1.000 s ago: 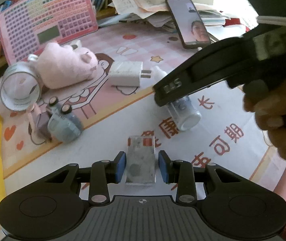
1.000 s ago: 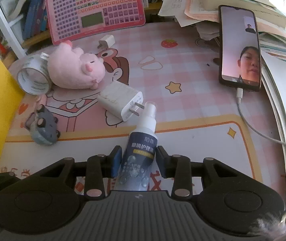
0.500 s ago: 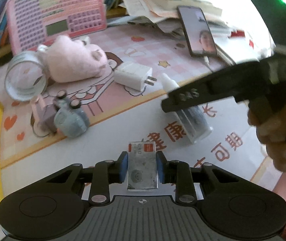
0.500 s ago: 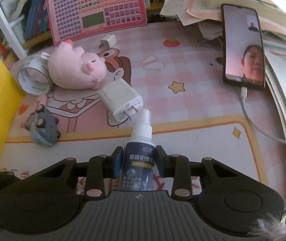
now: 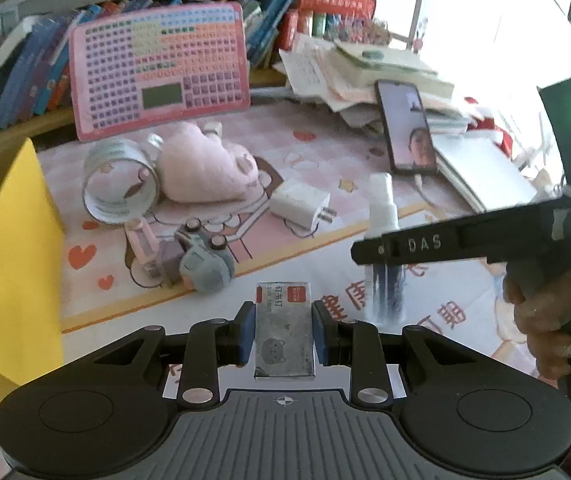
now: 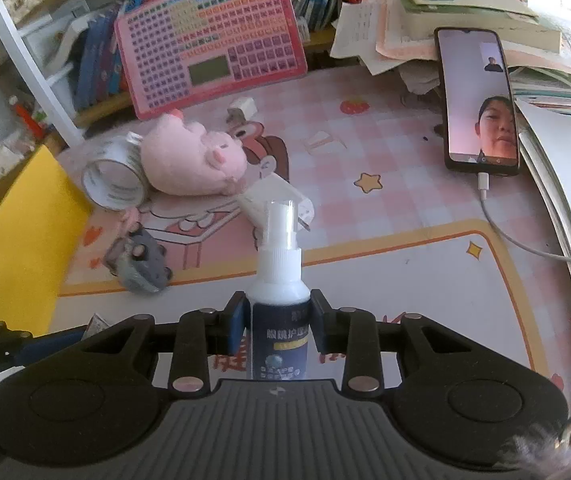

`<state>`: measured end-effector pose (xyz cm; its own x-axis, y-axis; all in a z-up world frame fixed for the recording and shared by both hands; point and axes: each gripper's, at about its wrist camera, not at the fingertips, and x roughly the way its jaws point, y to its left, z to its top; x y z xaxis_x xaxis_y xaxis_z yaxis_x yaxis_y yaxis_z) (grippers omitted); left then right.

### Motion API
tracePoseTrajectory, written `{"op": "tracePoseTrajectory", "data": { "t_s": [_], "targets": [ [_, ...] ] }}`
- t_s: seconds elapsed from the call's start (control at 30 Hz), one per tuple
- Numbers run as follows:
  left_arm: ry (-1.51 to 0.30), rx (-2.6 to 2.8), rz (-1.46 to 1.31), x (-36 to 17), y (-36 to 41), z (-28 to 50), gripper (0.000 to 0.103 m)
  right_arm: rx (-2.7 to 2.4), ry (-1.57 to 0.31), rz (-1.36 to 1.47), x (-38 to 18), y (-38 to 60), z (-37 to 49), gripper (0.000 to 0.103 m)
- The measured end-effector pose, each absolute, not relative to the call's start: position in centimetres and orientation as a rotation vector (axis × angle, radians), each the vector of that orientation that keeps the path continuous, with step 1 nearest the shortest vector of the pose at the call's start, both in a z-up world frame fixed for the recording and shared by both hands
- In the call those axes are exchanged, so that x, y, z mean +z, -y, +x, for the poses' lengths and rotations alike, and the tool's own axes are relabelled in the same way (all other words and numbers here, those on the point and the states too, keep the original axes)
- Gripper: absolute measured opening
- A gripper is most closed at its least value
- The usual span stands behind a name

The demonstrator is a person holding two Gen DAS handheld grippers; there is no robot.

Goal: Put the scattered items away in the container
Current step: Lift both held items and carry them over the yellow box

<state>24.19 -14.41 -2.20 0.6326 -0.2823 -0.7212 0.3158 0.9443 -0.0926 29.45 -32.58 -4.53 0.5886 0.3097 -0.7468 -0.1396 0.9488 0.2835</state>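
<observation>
My left gripper [image 5: 284,334] is shut on a small grey staple box [image 5: 284,330] and holds it above the mat. My right gripper [image 6: 276,326] is shut on a spray bottle [image 6: 279,280] with a white nozzle and dark label, lifted upright; the bottle also shows in the left wrist view [image 5: 383,248] behind the right gripper's black finger. The yellow container [image 5: 9,264] stands at the left, and shows in the right wrist view [image 6: 13,240]. On the mat lie a pink plush pig [image 5: 201,168], a tape roll [image 5: 119,184], a white charger [image 5: 299,204] and a grey toy car [image 5: 201,260].
A pink keyboard toy [image 5: 157,76] leans against shelves of books at the back. A phone [image 6: 479,100] with a cable lies on stacked papers at the right. A small white plug [image 6: 243,106] sits behind the pig.
Both grippers have risen from the mat with their items. The spray bottle went from lying flat to upright. The left gripper closed on the staple box and lifted it.
</observation>
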Motion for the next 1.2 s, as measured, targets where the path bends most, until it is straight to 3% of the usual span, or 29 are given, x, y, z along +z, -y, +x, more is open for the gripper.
{"op": "tracePoseTrajectory", "data": {
  "t_s": [0.53, 1.2],
  "targets": [
    [-0.699, -0.322, -0.022, 2.1, 11.7, 20.3, 0.028, 0.338, -0.865, 0.158, -1.7, 30.0, 25.6, 0.031],
    [-0.723, -0.405, -0.07, 1.6, 3.6, 14.5, 0.028, 0.31, -0.871, 0.099, 0.1, 23.0, 17.7, 0.031]
  ]
}}
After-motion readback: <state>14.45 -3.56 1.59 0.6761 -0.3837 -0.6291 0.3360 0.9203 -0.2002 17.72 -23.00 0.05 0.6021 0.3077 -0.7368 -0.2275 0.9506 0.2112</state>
